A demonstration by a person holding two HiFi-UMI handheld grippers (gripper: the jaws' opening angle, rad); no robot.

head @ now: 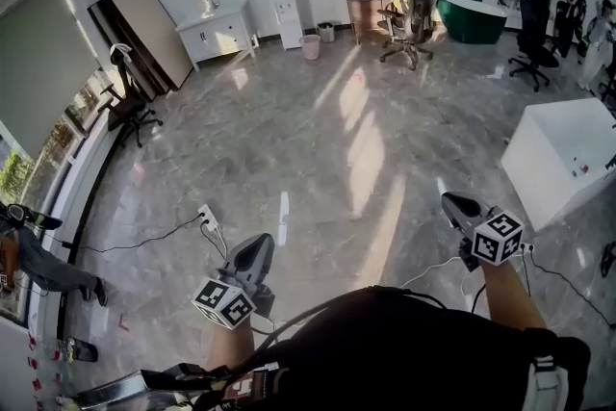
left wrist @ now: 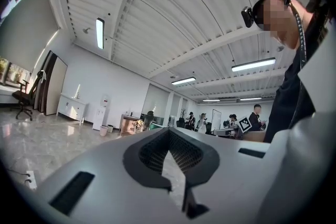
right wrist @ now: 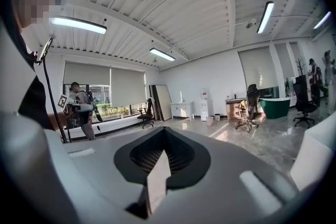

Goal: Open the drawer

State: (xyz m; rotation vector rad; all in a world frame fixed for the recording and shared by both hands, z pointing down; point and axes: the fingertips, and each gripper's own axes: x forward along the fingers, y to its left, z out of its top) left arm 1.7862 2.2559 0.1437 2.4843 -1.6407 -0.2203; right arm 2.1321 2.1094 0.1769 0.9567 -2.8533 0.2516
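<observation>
Head view looks down on an open office with a polished stone floor [head: 318,140]. The left gripper [head: 256,247] is held out at about 11 o'clock from the person's body and the right gripper [head: 454,203] at about 1 o'clock, both over bare floor and well apart from any furniture. Each gripper's own view shows its dark pads brought together at the tips with nothing between them, so both are closed and empty. No drawer front can be picked out for certain. The nearest likely piece is a white cabinet [head: 563,149] at 2 o'clock, near the right gripper but not touching it. A white sideboard [head: 219,34] with panelled fronts stands against the far wall at 11 o'clock. The task looks to be at its approach, with nothing reached yet. A drawer should handle as a stiff, rigid box on runners, probably light but liable to stick. The sound hold would be its handle or the top lip of the front, taken squarely and pulled straight out. A skewed pull could jam it or drag a light cabinet across the smooth floor.
</observation>
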